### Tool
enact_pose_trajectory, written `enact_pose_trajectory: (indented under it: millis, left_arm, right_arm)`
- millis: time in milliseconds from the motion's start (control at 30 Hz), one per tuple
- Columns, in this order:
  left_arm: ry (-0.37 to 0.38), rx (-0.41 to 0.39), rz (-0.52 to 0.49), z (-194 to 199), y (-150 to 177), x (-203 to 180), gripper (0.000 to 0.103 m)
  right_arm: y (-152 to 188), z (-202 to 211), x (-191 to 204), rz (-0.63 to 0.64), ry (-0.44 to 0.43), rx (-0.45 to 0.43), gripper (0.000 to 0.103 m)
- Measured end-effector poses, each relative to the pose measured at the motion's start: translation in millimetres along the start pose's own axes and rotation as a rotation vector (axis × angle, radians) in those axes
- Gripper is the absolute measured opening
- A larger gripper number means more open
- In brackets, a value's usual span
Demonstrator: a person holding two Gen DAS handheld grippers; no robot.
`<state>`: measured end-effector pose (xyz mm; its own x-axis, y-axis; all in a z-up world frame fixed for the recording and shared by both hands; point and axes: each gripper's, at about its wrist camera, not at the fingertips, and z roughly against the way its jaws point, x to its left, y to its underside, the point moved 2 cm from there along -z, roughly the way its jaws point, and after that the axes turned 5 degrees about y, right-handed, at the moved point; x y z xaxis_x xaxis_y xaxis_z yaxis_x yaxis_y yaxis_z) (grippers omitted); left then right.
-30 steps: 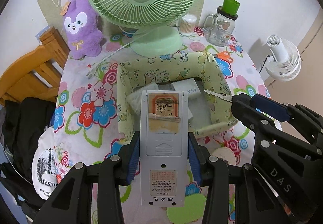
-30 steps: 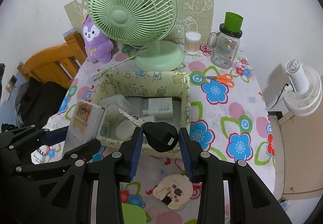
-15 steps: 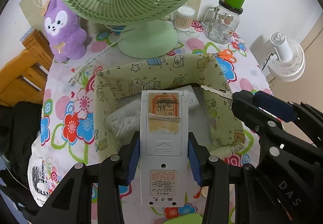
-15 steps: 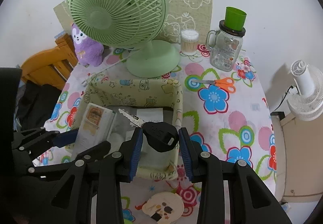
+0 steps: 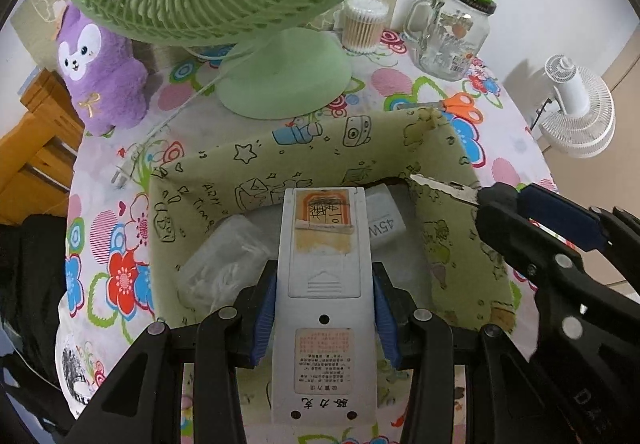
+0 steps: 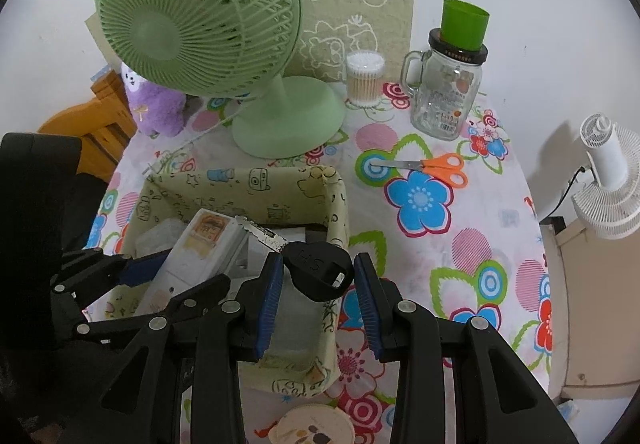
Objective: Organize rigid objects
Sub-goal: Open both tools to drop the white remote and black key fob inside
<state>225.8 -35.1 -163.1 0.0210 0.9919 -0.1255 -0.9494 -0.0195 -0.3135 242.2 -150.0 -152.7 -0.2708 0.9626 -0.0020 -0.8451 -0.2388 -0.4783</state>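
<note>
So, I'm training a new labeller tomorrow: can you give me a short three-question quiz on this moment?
1. True or false: the left tongs hold a remote.
2. What do the right tongs grip?
A. the scissors
B. a key
C. the jar
3. Fill in: both held things hang over the fabric ____, which stands in front of the green fan.

Key: 1 true; 2 B; 3 basket.

White remote (image 5: 325, 284) and black-headed key (image 6: 316, 270) above the fabric bin (image 5: 320, 148).
</note>
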Motion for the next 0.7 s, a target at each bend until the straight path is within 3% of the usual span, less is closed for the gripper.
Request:
enact_pose_trajectory:
  millis: [300,433,700]
  left_arm:
    - [0.009,0.013,-0.003,-22,0,-1,0.047]
    - [0.012,-0.017,-0.042,-17,1,-5,0.072]
    - [0.000,-0.036,-0.068,-2,5,-5,0.082]
  right_arm:
    - [0,-15,1,0.005,0.003,0.028,0.040]
    - [-1,-16,4,0.013,-0.003,0.024,0.040]
    - [-2,-16,11,0.023,-0.009,0.023,0.036]
